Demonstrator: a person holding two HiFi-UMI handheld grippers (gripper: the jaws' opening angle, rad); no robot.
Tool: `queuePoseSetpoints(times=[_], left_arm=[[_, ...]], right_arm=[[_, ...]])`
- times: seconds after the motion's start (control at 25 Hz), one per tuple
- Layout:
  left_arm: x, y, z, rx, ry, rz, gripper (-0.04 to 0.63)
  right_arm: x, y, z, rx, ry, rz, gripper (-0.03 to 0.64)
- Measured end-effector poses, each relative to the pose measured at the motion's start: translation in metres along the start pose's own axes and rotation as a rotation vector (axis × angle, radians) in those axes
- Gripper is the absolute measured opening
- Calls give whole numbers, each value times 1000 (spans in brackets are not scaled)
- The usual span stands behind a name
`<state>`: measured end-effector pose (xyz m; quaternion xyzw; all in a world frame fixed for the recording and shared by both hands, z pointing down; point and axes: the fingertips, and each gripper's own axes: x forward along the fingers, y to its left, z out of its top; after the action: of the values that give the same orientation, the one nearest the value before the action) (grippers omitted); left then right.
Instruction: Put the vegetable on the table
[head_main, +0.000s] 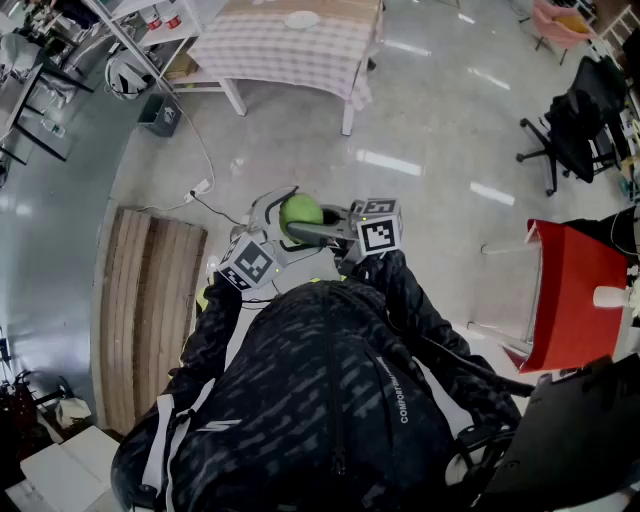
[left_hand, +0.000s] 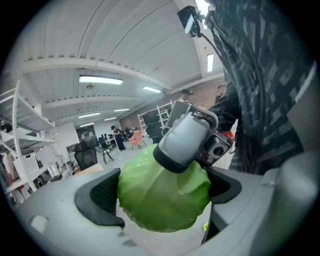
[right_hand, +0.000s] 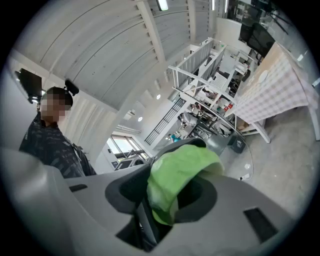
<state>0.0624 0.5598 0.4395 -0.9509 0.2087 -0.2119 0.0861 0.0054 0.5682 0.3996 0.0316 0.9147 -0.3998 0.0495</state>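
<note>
A green cabbage (head_main: 302, 209) hangs in front of the person's chest, above the floor. My left gripper (head_main: 292, 222) spreads wide around it. In the left gripper view the cabbage (left_hand: 165, 192) fills the gap of my left gripper (left_hand: 161, 207) and touches both pads. My right gripper (head_main: 312, 232) reaches in from the right; its grey jaw (left_hand: 186, 136) sits on top of the head. In the right gripper view my right gripper (right_hand: 165, 202) is shut on a cabbage leaf (right_hand: 181, 167). The table (head_main: 290, 55) with a checked cloth stands far ahead; it also shows in the right gripper view (right_hand: 280, 95).
A white plate (head_main: 301, 19) lies on the table. A wooden pallet (head_main: 150, 300) lies on the floor at the left, with a cable (head_main: 200, 186) beyond it. A red piece of furniture (head_main: 575, 300) and a black office chair (head_main: 575, 130) stand at the right.
</note>
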Motion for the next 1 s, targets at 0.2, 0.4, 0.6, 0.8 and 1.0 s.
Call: queuePoseSetpoints(times=[0.2, 0.4, 0.6, 0.8, 1.0], left_arm=[[-7, 9, 1, -10, -10, 4, 499], [-7, 12, -2, -7, -13, -6, 499], [-4, 7, 3, -6, -6, -17, 499], [-4, 8, -3, -7, -2, -16, 499], [-9, 10, -4, -5, -9, -13, 499]], right_arm=[[10, -2, 7, 10, -12, 18, 126], [11, -6, 8, 16, -27, 17, 126], [7, -2, 8, 20, -24, 9, 126], [8, -6, 5, 23, -21, 9, 124], [15, -7, 4, 23, -14, 9, 126]])
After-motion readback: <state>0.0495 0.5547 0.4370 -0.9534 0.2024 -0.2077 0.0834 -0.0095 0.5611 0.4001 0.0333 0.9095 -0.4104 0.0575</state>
